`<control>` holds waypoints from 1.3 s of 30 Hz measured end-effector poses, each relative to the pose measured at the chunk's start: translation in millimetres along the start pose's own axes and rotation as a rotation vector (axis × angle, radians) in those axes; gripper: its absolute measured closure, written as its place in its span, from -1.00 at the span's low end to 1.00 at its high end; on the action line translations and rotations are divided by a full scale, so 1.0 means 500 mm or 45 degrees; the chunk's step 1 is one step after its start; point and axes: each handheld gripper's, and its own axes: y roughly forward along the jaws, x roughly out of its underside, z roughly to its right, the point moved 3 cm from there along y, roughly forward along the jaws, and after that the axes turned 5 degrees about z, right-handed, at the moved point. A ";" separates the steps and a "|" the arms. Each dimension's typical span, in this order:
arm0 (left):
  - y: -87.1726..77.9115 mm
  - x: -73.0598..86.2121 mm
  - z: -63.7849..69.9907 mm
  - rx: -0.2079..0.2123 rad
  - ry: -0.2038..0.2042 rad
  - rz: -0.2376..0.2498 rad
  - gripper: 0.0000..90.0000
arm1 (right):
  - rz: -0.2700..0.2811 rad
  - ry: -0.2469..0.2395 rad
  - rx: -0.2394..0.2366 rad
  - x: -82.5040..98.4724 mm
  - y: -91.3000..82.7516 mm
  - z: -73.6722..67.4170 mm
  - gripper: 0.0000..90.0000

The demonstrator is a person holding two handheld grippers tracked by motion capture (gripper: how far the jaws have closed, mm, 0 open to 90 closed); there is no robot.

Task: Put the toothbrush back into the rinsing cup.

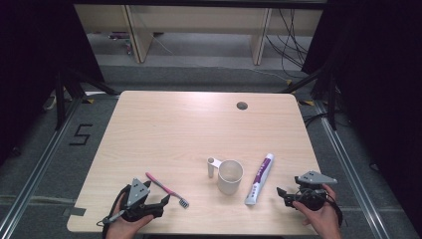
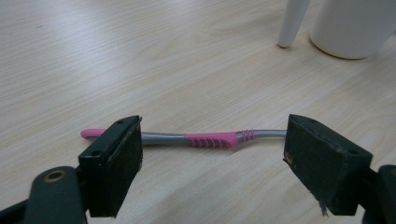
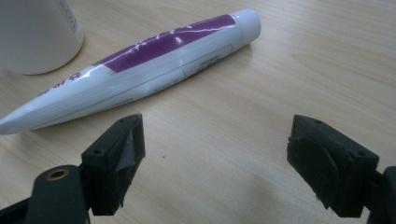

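Two grippers low over the table [image 1: 164, 124], left gripper [image 1: 161, 203] spread wide and empty just short of the pink toothbrush [image 1: 166, 189], right gripper [image 1: 282, 194] likewise released, near the toothpaste tube [image 1: 260, 179], white cup [image 1: 230, 177] between brush and tube

My black fingers [image 3: 116, 154] stand wide apart over the pale wooden bench [image 3: 289, 60], near a white-and-purple toothpaste tube [image 3: 140, 70] beside a white plastic cup [image 3: 37, 32].

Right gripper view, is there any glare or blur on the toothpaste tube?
Right gripper view: the toothpaste tube carries bright streaks of glare along its purple band and stays fairly sharp. Left gripper view: the toothbrush is sharp, while the white cup behind looks softer. High view: even light, dark surroundings.
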 end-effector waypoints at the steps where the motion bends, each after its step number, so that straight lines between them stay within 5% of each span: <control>1: 0.001 0.001 0.000 0.005 0.002 -0.004 -0.58 | 0.010 -0.012 -0.017 0.000 0.002 0.001 -0.56; 2: 0.002 0.001 0.001 0.015 0.000 -0.009 -0.58 | -0.029 0.073 -0.019 0.002 -0.001 -0.008 -0.56; 4: 0.003 0.000 0.002 0.024 0.003 -0.015 -0.58 | -0.009 0.012 -0.002 0.001 0.000 -0.001 -0.56; 6: 0.005 -0.002 0.002 0.044 0.018 -0.033 -0.58 | -0.008 0.017 -0.014 0.001 0.002 -0.003 -0.56; 7: 0.007 -0.003 0.000 0.063 0.029 -0.033 -0.58 | -0.028 0.086 -0.034 0.002 0.001 -0.013 -0.56; 9: 0.008 -0.005 -0.002 0.065 0.044 -0.032 -0.58 | -0.001 0.024 -0.034 0.002 0.005 -0.008 -0.56; 10: 0.010 -0.009 -0.009 0.063 0.086 -0.033 -0.58 | -0.004 0.028 -0.037 0.001 0.005 -0.009 -0.56; 14: 0.013 -0.012 -0.015 0.110 0.082 -0.054 -0.57 | 0.003 0.015 -0.029 0.002 0.006 -0.008 -0.55; 21: 0.020 -0.039 -0.020 0.191 0.230 -0.128 -0.42 | -0.018 0.028 -0.050 0.003 0.009 -0.006 -0.55; 22: 0.028 -0.048 -0.024 0.208 0.329 -0.157 -0.40 | -0.023 0.030 -0.057 0.003 0.010 -0.007 -0.55; 24: 0.031 -0.050 -0.025 0.224 0.342 -0.186 -0.38 | -0.045 0.047 -0.049 0.006 0.009 -0.012 -0.55; 26: 0.035 -0.058 -0.033 0.247 0.419 -0.254 -0.36 | -0.050 0.026 -0.055 0.005 0.010 -0.009 -0.55; 30: 0.043 -0.067 -0.041 0.261 0.438 -0.309 -0.31 | -0.046 0.035 -0.055 0.006 0.012 -0.013 -0.54; 33: 0.055 -0.072 -0.044 0.274 0.471 -0.354 -0.24 | -0.026 -0.025 -0.084 0.006 0.017 -0.008 -0.54; 39: 0.075 -0.075 -0.060 0.357 0.575 -0.531 -0.13 | -0.054 -0.003 -0.058 0.005 0.013 -0.011 -0.54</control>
